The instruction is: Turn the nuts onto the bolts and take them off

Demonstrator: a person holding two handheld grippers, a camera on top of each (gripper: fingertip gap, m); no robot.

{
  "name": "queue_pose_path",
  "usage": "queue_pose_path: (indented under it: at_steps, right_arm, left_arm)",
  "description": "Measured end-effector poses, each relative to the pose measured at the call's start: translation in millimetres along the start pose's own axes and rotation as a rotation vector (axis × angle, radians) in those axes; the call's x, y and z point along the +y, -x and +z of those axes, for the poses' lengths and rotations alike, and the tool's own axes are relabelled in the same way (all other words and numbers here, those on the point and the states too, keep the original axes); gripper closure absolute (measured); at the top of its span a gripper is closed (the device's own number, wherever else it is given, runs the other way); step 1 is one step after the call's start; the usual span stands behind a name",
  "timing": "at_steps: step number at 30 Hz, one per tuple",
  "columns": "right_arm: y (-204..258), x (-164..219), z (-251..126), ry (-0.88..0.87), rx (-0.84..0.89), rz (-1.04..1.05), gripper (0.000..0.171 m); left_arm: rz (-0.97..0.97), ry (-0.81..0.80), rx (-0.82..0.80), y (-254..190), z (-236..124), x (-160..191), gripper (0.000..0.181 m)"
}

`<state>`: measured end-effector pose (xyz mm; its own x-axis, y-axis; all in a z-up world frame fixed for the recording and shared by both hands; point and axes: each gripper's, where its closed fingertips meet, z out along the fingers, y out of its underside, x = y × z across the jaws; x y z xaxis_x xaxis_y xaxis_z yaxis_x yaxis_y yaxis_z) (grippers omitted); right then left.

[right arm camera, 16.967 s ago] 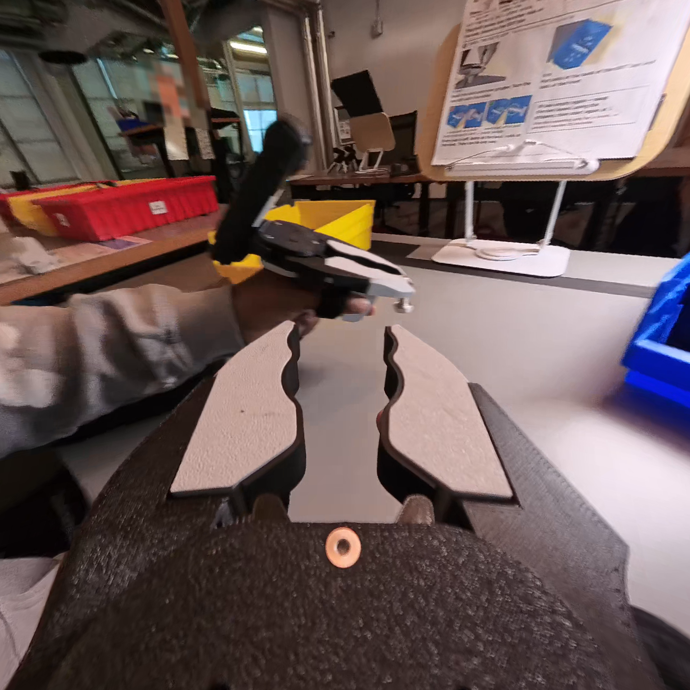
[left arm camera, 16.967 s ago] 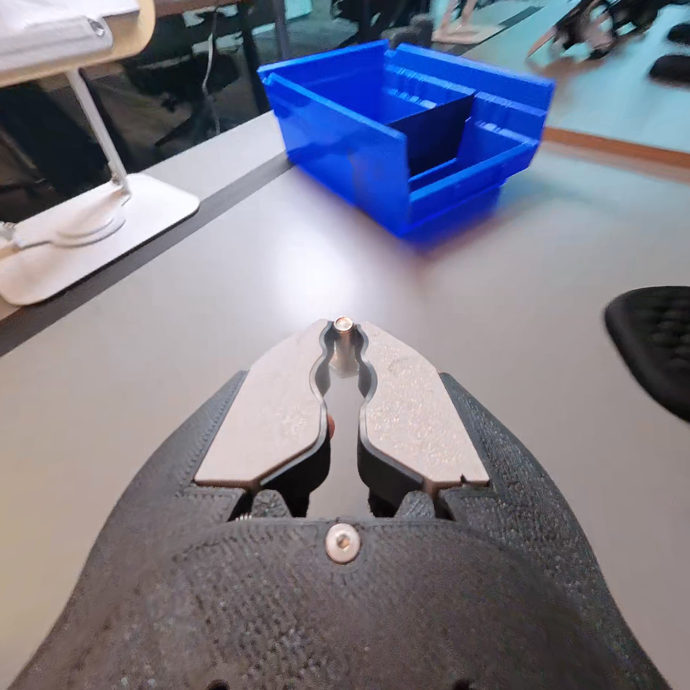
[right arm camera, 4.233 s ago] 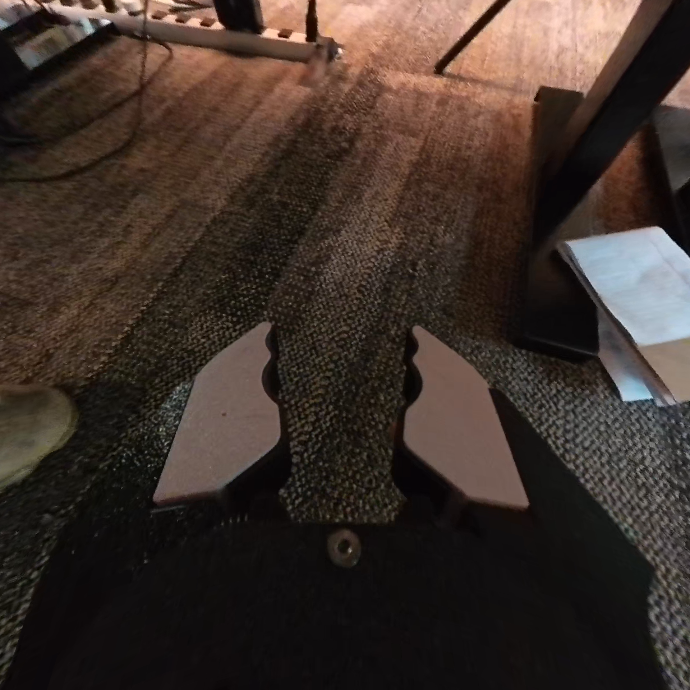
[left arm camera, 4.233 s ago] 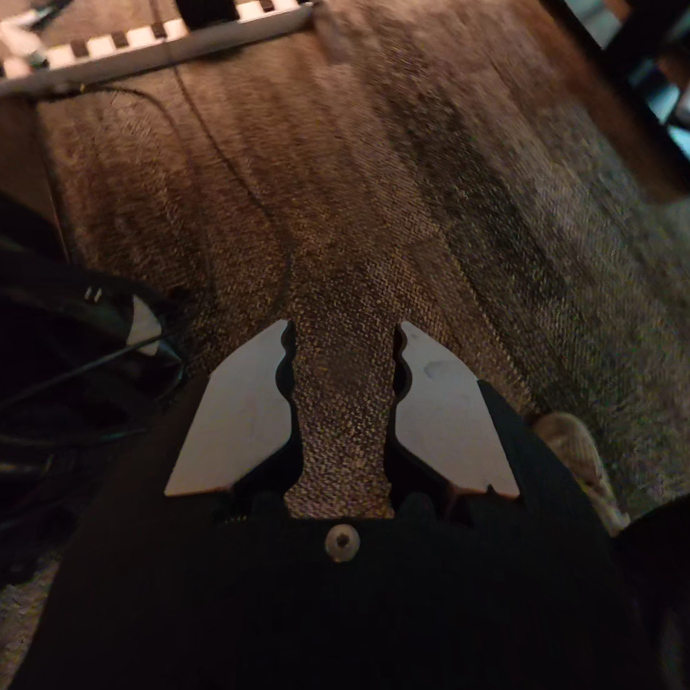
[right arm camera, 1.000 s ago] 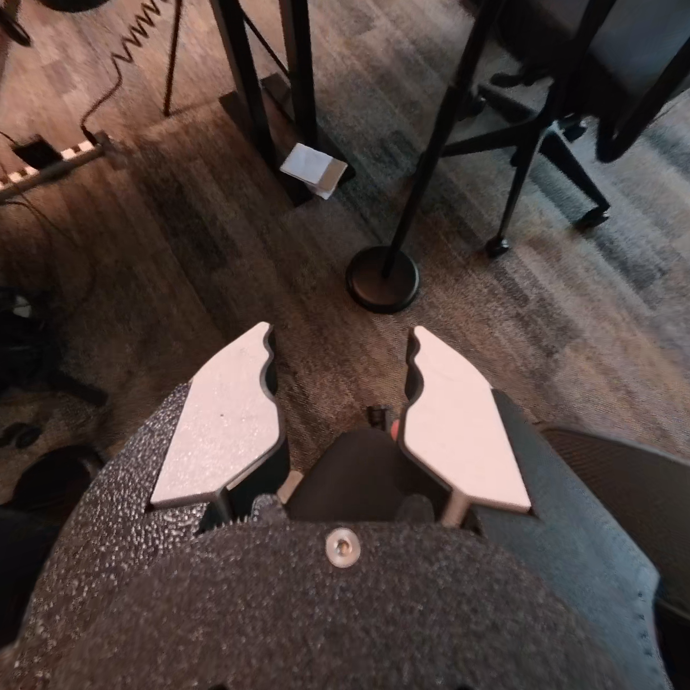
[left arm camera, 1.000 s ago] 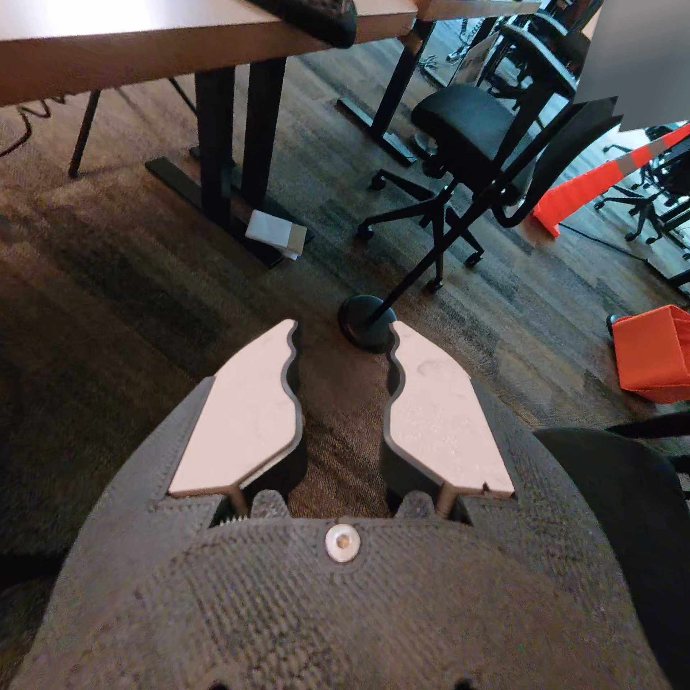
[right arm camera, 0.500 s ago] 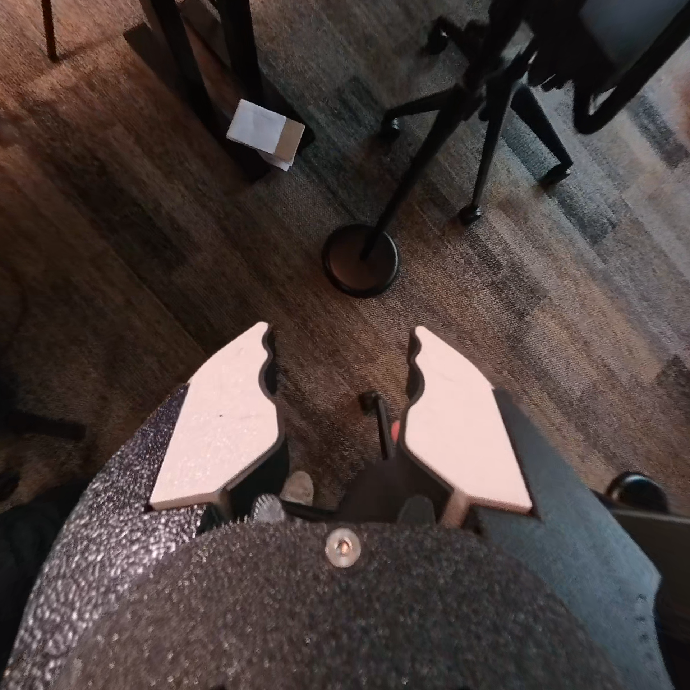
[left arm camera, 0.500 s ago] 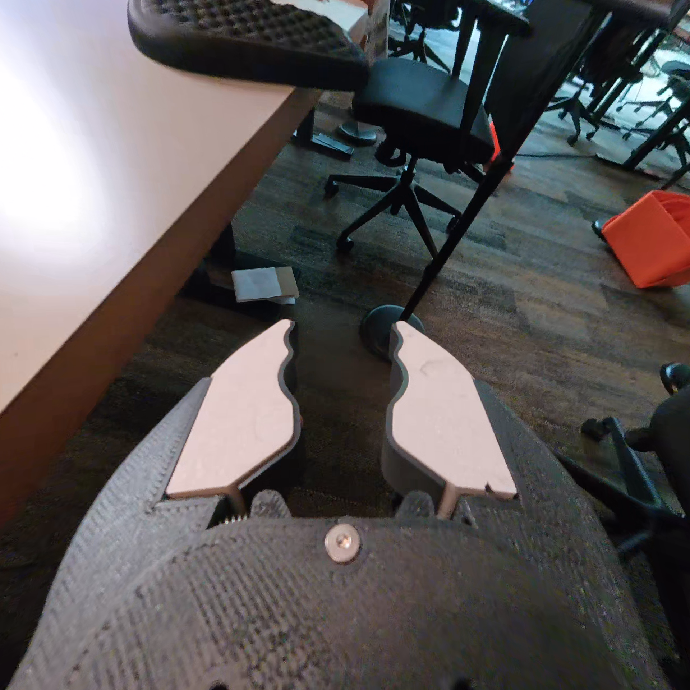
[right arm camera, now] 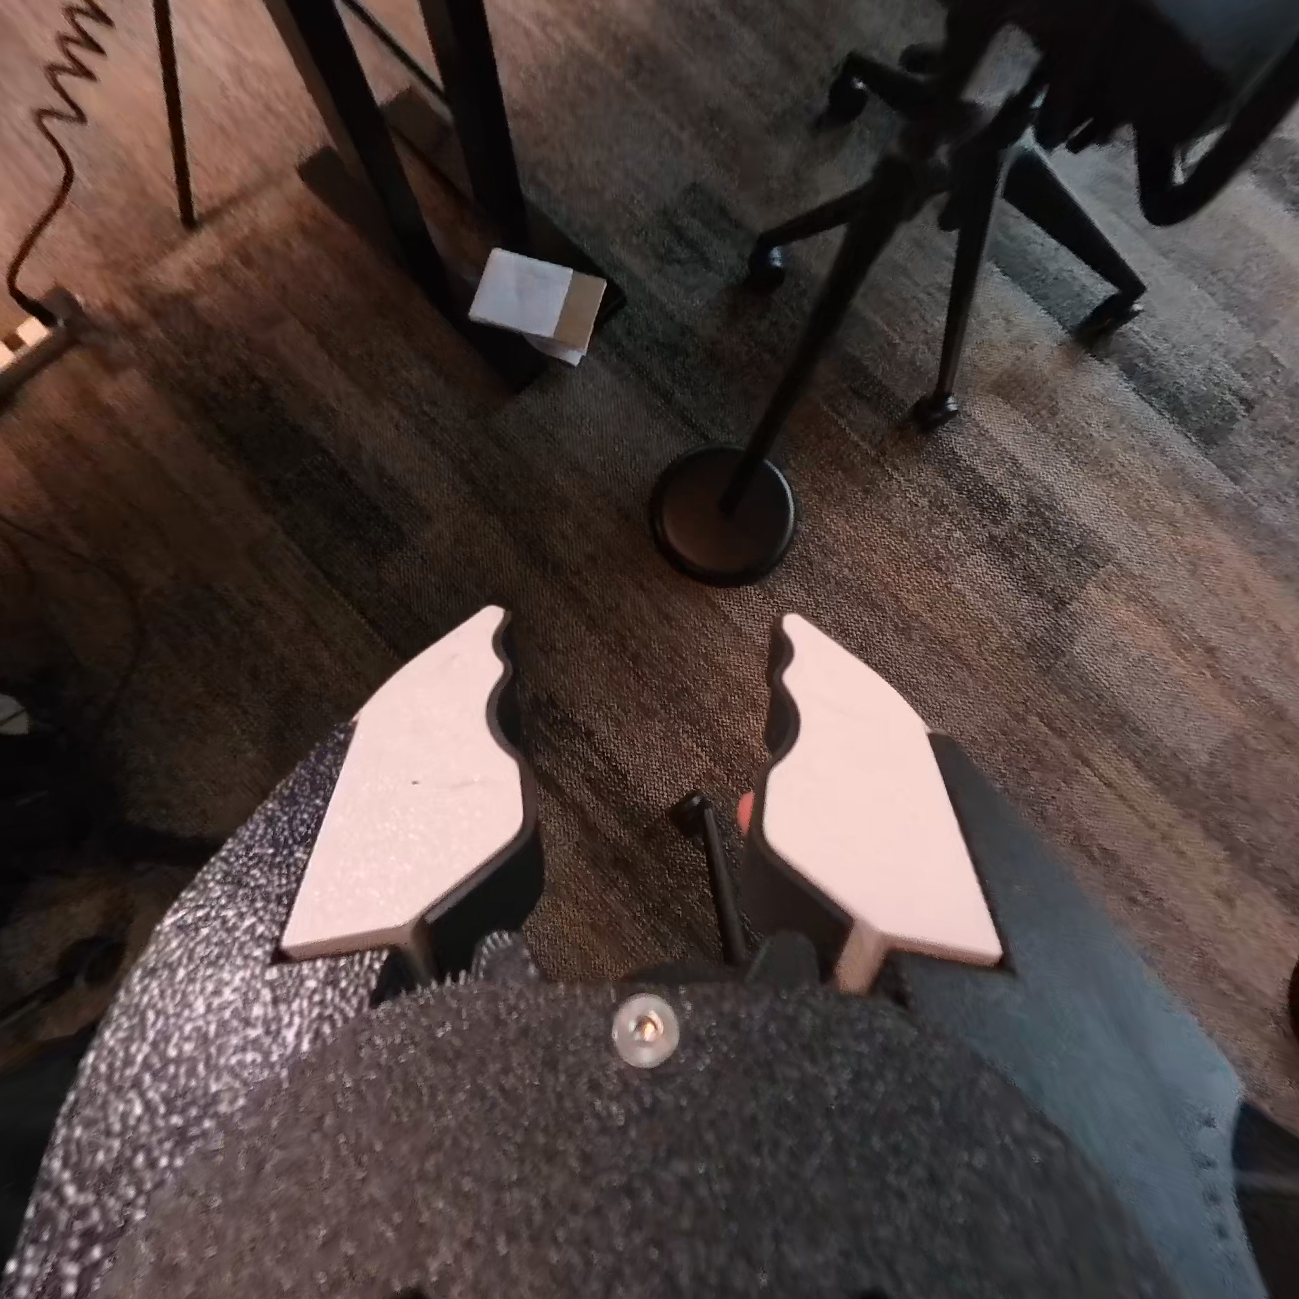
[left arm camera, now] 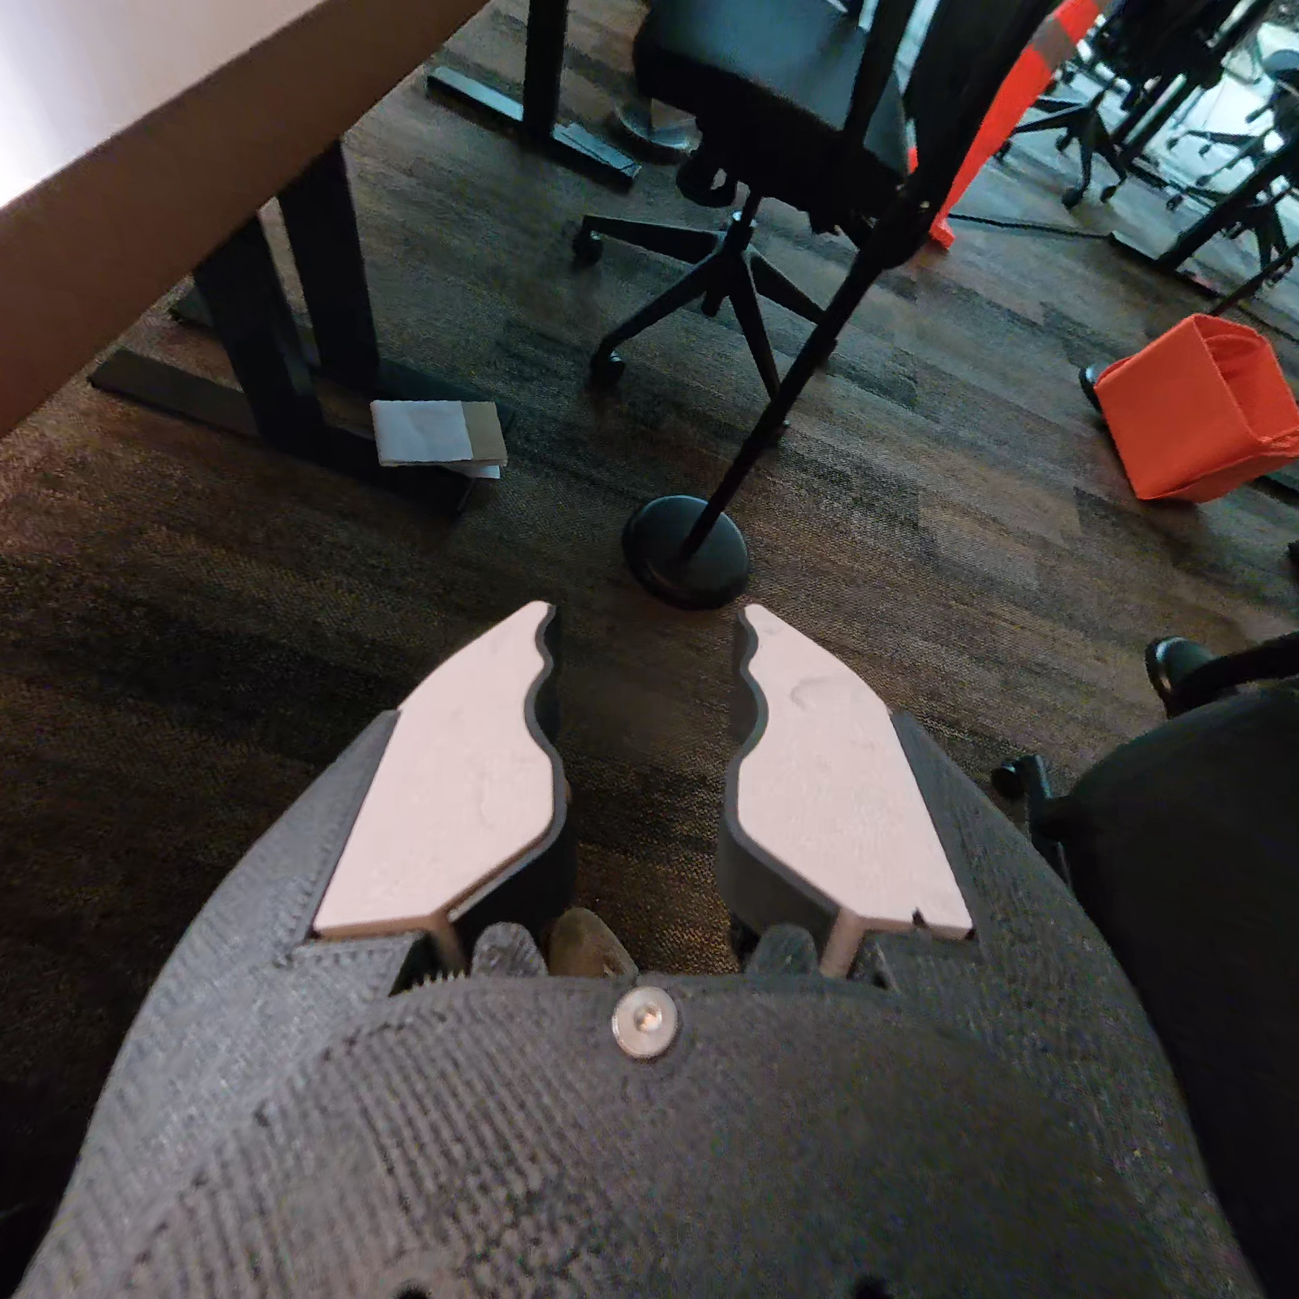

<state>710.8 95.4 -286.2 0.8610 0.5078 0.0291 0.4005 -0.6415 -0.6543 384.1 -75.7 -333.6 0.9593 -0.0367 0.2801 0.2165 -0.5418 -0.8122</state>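
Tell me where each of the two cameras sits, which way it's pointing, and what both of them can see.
Left wrist view: rides the left gripper, open and empty, aimed down at the carpet beside the table edge.
Right wrist view: rides the right gripper, open and empty, pointing more steeply at the floor.
Shared: the round black stand base, the folded white paper and an office chair's wheeled legs.

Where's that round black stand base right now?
The stand base sits on the carpet just ahead of both open grippers, right of the white pad by the desk leg.
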Motion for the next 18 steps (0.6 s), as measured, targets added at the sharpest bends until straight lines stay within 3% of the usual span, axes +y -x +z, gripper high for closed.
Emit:
queue_pose_path:
  at_steps: [6, 11, 18]
  right_arm:
    - [-67, 46, -95, -0.109, 0.101, 0.065, 0.101]
    - [-122, 102, -196, -0.138, 0.208, 0.115, 0.103]
    - [-121, 187, -299, -0.158, 0.22, 0.219, 0.103]
  left_arm:
    - [0.161, -0.043, 0.1, -80, 13, -42, 0.134]
    - [0.17, -0.073, 0.149, -168, 10, -79, 0.133]
    - [0.049, -0.093, 0.241, -283, -13, -135, 0.133]
